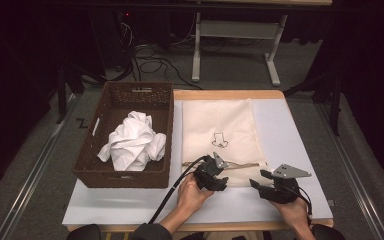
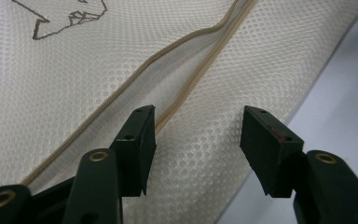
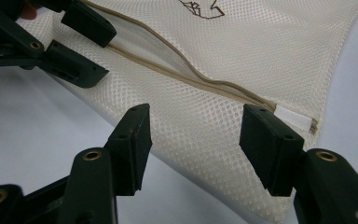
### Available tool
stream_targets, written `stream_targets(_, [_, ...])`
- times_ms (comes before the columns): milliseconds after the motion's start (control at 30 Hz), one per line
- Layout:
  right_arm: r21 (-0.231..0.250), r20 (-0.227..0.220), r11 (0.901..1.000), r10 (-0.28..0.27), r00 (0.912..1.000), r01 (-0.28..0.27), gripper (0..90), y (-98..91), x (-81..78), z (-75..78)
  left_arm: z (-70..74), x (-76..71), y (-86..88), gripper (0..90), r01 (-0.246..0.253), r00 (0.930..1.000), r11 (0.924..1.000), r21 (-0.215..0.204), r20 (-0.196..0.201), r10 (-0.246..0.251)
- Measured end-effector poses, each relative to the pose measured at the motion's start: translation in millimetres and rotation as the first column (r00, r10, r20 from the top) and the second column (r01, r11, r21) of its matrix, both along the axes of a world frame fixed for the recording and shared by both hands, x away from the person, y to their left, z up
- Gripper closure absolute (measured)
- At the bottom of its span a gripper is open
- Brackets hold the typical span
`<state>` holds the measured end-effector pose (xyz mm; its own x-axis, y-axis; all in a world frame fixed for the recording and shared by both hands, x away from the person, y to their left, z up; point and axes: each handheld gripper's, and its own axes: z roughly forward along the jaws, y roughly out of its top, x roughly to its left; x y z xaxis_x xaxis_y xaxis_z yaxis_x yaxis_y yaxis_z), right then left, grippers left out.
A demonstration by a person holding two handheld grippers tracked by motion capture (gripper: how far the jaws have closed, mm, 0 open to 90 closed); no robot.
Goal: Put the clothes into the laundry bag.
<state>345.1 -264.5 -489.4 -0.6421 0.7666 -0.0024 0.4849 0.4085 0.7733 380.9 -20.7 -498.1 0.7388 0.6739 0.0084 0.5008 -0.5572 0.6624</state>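
Note:
A cream mesh bag (image 1: 220,122) with a brown emblem (image 1: 220,140) lies flat on the pale mat (image 1: 285,135). Its tan zipper (image 1: 240,165) runs across near the front edge and gapes a little. My left gripper (image 1: 214,165) is at that edge, left of centre. In the left gripper view it (image 2: 198,135) stands open, one jaw at the zipper (image 2: 191,70), the mesh strip (image 2: 205,140) between the jaws. My right gripper (image 1: 259,181) is open by the bag's front right corner, its jaws (image 3: 196,135) over the mesh edge (image 3: 200,121). The left gripper (image 3: 86,46) appears there too.
A dark wicker basket (image 1: 125,177) stands left of the bag and holds a crumpled white cloth (image 1: 132,142). The mat's bare right strip runs to the table's edge. A white tab (image 3: 296,119) marks the zipper's right end. Behind the table are cables and a desk frame (image 1: 196,50).

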Motion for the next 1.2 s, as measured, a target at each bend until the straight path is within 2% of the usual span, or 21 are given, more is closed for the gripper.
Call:
stream_targets(67, [0.004, -0.001, 1.0000, -0.005, 1.0000, 0.005, 43.6, -0.7, 0.1, 0.1, -3.0, 3.9, -1.4, 49.0, -0.005, 0.9997, 0.9999, -0.009, -0.025, 0.004])
stream_targets(133, [0.010, 0.000, 0.9999, -0.010, 1.0000, 0.010, 43.6, -1.3, -0.2, 0.8, -5.3, 5.2, -2.4, 52.9, -0.001, 0.9995, 1.0000, 0.000, -0.033, 0.001])
stream_targets(267, [0.014, 0.001, 0.9999, -0.009, 1.0000, 0.009, 43.5, -1.5, 0.0, 1.1, -6.2, 5.5, -2.7, 61.9, 0.018, 0.9994, 0.9998, 0.007, -0.028, -0.018])
stream_targets(367, [0.010, -0.006, 0.9999, -0.006, 1.0000, 0.006, 43.5, -0.3, 0.0, -0.2, -5.7, 3.8, -3.7, 78.3, 0.035, 0.9992, 0.9991, 0.022, -0.018, -0.035])
stream_targets(400, [0.010, -0.006, 0.9999, -0.006, 1.0000, 0.006, 43.5, -0.3, 0.0, -0.2, -5.7, 3.5, -4.1, 78.3, 0.044, 0.9988, 0.9988, 0.020, -0.022, -0.044])
stream_targets(500, [0.015, -0.010, 0.9999, -0.007, 0.9999, 0.007, 43.5, -0.6, 0.3, -0.4, -4.8, 1.0, -5.8, 86.6, 0.061, 0.9981, 0.9974, 0.039, -0.015, -0.061])
stream_targets(700, [0.015, -0.012, 0.9999, -0.003, 0.9999, 0.004, 43.5, -0.3, 0.8, -1.0, -2.9, -1.6, -3.9, 88.5, 0.084, 0.9960, 0.9956, 0.042, -0.032, -0.083])
stream_targets(767, [0.009, -0.014, 1.0000, 0.000, 0.9999, 0.000, 43.5, -0.7, 1.1, -1.5, -2.0, -4.1, -2.7, 88.6, 0.092, 0.9949, 0.9953, 0.030, -0.043, -0.091])
stream_targets(800, [0.014, -0.009, 0.9999, -0.004, 0.9999, 0.005, 43.6, -0.7, 0.3, -0.8, -0.3, -8.0, -0.2, 88.7, 0.099, 0.9934, 0.9950, 0.004, -0.058, -0.099])
stream_targets(833, [0.014, -0.009, 0.9999, -0.004, 0.9999, 0.005, 43.6, -0.7, 0.3, -0.8, -0.3, -8.0, -0.2, 88.7, 0.099, 0.9934, 0.9950, 0.004, -0.058, -0.099])
stream_targets(933, [0.023, 0.013, 0.9997, -0.013, 0.9998, 0.012, 44.6, -1.1, -1.6, 1.4, 2.4, -21.1, 3.8, 88.7, 0.123, 0.9906, 0.9924, 0.004, -0.061, -0.123])
stream_targets(1033, [0.015, 0.009, 0.9998, -0.008, 0.9999, 0.008, 44.7, -0.3, -0.7, 0.2, 2.1, -24.7, 5.6, 88.5, 0.134, 0.9895, 0.9910, 0.003, -0.057, -0.133])
stream_targets(1133, [0.007, 0.005, 0.9999, -0.008, 1.0000, 0.008, 45.1, 0.5, 0.0, -1.1, 1.2, -21.9, 9.2, 85.4, 0.116, 0.9925, 0.9927, -0.034, -0.037, -0.117])
stream_targets(1200, [0.015, 0.008, 0.9998, -0.008, 0.9999, 0.008, 45.4, -0.1, -0.6, -0.2, -0.2, -17.7, 11.9, 78.0, 0.096, 0.9948, 0.9933, -0.065, -0.030, -0.098])
